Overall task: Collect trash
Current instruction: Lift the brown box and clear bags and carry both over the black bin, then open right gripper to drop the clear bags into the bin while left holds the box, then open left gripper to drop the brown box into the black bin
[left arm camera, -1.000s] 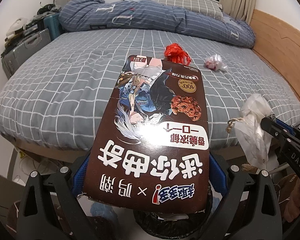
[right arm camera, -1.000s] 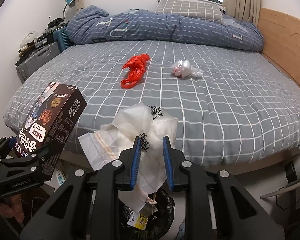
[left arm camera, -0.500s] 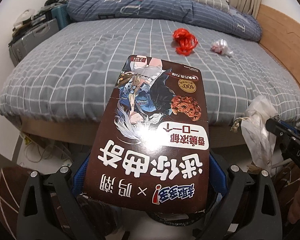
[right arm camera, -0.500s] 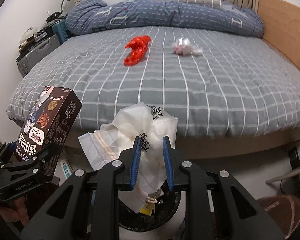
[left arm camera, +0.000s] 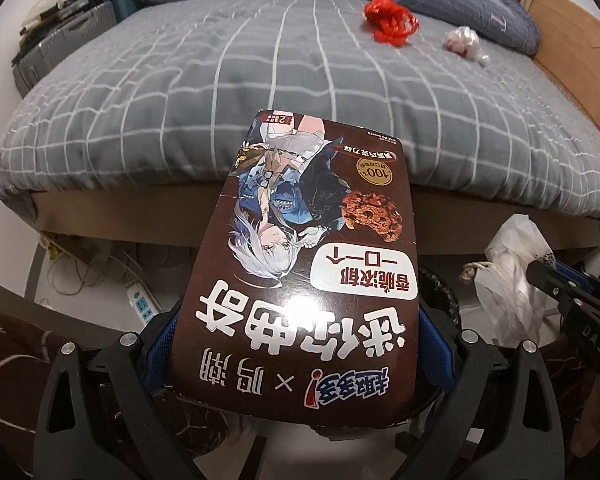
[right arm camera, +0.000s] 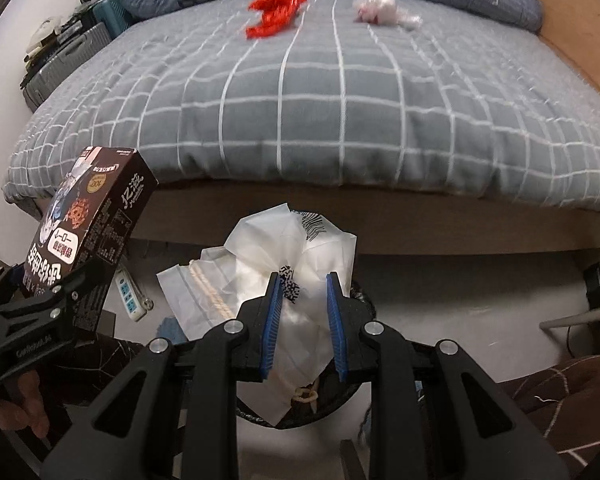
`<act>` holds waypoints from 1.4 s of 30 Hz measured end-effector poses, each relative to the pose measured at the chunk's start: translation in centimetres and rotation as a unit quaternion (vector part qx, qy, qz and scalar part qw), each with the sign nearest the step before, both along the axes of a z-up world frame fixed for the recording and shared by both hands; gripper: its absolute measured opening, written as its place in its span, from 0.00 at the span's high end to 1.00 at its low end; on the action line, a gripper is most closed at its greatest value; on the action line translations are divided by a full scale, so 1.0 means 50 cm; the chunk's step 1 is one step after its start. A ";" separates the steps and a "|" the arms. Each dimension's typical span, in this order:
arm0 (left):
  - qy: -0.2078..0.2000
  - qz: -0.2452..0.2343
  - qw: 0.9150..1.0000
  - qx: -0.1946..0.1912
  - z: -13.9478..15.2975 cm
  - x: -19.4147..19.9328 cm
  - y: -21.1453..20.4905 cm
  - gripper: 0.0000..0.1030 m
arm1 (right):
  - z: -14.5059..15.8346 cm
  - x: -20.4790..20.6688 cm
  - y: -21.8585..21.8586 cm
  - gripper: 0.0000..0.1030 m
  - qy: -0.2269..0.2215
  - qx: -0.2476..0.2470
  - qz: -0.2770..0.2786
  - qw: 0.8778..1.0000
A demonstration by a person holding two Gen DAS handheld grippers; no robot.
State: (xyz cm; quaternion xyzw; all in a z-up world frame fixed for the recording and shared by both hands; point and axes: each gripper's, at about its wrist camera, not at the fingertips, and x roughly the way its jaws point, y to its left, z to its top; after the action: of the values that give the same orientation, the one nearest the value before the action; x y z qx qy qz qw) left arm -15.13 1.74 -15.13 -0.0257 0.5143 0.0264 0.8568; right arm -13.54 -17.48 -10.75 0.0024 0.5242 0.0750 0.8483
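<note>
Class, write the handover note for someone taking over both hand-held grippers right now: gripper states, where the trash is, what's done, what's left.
Left hand-held gripper: shut on the cookie box.
Right hand-held gripper: shut on the crumpled white bag, above the black bin on the floor by the bed.
Done: both pieces lifted off the bed.
Left: drop both in the bin, then fetch the red wrapper and the clear plastic wad on the bed.

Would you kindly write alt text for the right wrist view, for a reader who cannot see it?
The right gripper clamps a crumpled white plastic bag above a dark bin on the floor by a bed. At left, the left gripper holds a brown cookie box; red and white wrappers lie on the bed.
</note>
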 end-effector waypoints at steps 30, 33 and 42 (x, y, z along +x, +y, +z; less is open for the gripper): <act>0.052 -0.071 0.996 -0.003 -0.067 0.026 -0.108 0.10 | -0.029 0.011 -0.077 0.11 -0.014 -0.022 -0.041 0.999; 0.055 -0.083 0.995 -0.012 -0.067 0.030 -0.138 0.10 | -0.028 0.004 -0.113 0.10 -0.014 -0.022 -0.057 0.998; 0.055 -0.099 0.994 -0.001 -0.071 0.036 -0.181 0.08 | -0.016 -0.004 -0.167 0.10 -0.018 -0.013 -0.088 0.996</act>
State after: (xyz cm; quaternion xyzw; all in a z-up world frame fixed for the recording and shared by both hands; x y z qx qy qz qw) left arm -13.33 -7.30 -18.69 0.0258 0.5610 -0.0578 0.8254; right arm -13.72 -25.83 -11.56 0.0363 0.5071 -0.0072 0.8611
